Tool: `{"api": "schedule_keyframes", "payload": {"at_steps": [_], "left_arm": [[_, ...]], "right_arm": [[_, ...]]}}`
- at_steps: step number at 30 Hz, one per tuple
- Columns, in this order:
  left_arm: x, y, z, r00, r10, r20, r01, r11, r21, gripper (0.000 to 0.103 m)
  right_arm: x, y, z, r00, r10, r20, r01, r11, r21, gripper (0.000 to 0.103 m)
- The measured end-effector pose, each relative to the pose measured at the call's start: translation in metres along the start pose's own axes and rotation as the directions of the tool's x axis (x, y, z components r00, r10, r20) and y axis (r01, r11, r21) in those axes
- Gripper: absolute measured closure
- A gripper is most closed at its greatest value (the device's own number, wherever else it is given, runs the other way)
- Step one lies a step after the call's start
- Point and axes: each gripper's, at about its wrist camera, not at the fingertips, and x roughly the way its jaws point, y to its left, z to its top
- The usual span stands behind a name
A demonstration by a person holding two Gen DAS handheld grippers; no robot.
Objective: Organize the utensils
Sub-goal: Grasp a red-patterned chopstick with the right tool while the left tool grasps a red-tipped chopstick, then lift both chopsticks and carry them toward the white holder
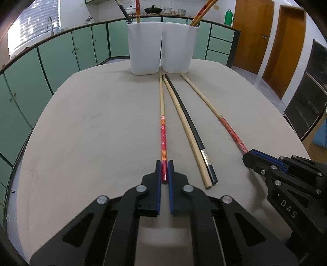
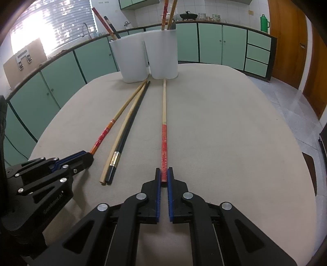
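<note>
Both clamped now: my left gripper pinches the flowered red chopstick, my right gripper the other red-handled chopstick, both lying on the desk. Plain and black sticks between them, bare cloth either side. Two white holders at the far edge; only the right view shows a cardboard box.

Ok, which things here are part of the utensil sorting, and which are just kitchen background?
Part of the job:
- flowered red chopstick, in the left tongs
- red-handled chopstick, in the right tongs
- plain wooden chopstick and black chopstick, loose on the table
- two white holders, already holding chopsticks

Just background:
- green flask
- black pot
- tap
</note>
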Motion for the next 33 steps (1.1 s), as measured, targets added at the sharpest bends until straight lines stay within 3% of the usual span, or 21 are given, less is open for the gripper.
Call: {"api": "schedule_keyframes", "payload": {"at_steps": [9,15,26,33], "left_arm": [[-0.016,0.005,0.003,0.998,0.007,0.055,-0.007,1.000,-0.001,0.098],[-0.042,0.010,0.014,0.991,0.020,0.130,-0.021,1.000,0.009,0.098],[-0.108,0.018,0.057,0.950,0.006,0.312,-0.016,0.999,0.030,0.098],[-0.131,0.022,0.092,0.925,-0.043,0.378,0.025,0.998,0.052,0.098]], "right_arm": [[-0.008,-0.003,0.001,0.999,0.002,0.034,-0.002,1.000,0.006,0.097],[-0.026,-0.003,0.013,0.997,0.007,0.082,-0.008,1.000,0.004,0.097],[-0.081,-0.005,0.064,0.974,0.024,0.226,-0.014,0.999,-0.045,0.097],[-0.108,-0.001,0.105,0.955,0.052,0.293,-0.026,0.995,-0.092,0.097]]}}
